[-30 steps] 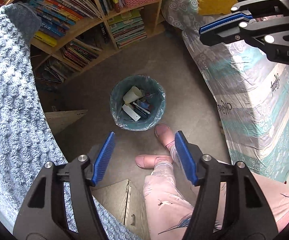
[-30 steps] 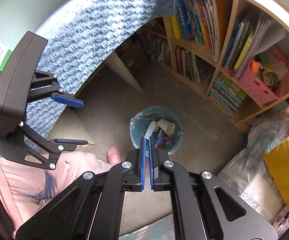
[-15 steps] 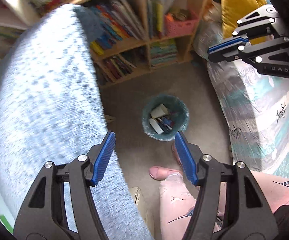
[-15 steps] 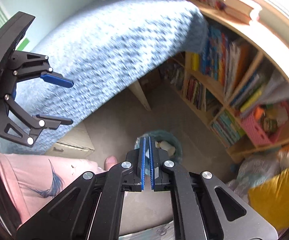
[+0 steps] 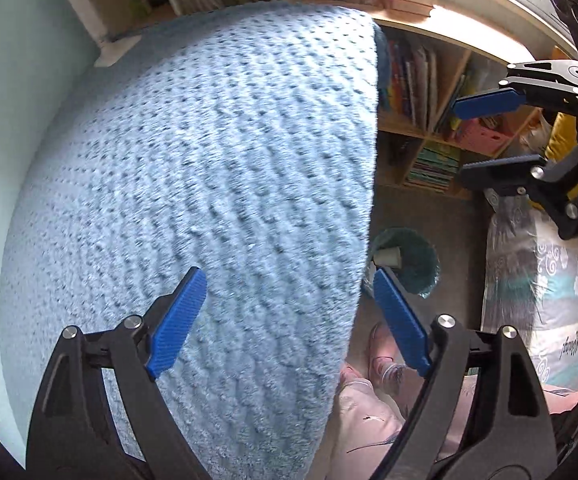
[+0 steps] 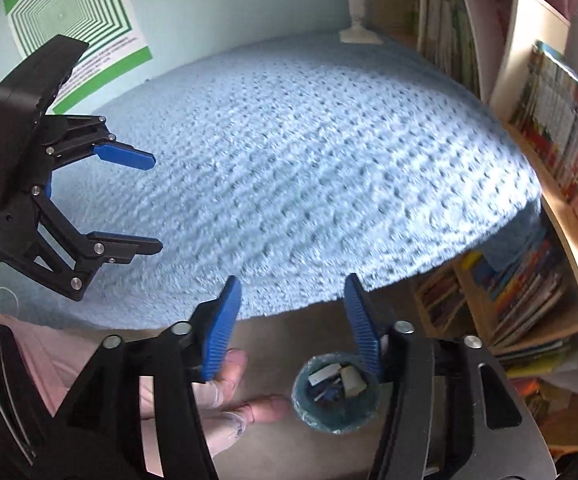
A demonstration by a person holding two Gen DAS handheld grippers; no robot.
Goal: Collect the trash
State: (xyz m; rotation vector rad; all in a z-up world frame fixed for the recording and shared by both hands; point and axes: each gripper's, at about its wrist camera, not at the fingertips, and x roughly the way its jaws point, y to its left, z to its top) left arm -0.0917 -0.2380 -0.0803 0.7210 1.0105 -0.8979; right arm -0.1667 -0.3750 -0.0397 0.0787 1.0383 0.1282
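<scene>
Blue knit blanket (image 5: pixel 193 184) fills the left wrist view. The left gripper (image 5: pixel 285 316) hangs over it, jaws just widened, nothing between them. The bin (image 5: pixel 417 260) sits on the floor past the blanket's edge, mouth up, with a cup in it.

Right wrist view: the right gripper (image 6: pixel 293 324) has just opened, jaws empty. The bin (image 6: pixel 335 394) stands below by a foot (image 6: pixel 265 408), its scraps probably light and crushable; long axes are unclear.

Blue blanket (image 5: pixel 209 184), left tool (image 5: pixel 289 312) (jaws just opening, empty), bin (image 5: pixel 413 260)
</scene>
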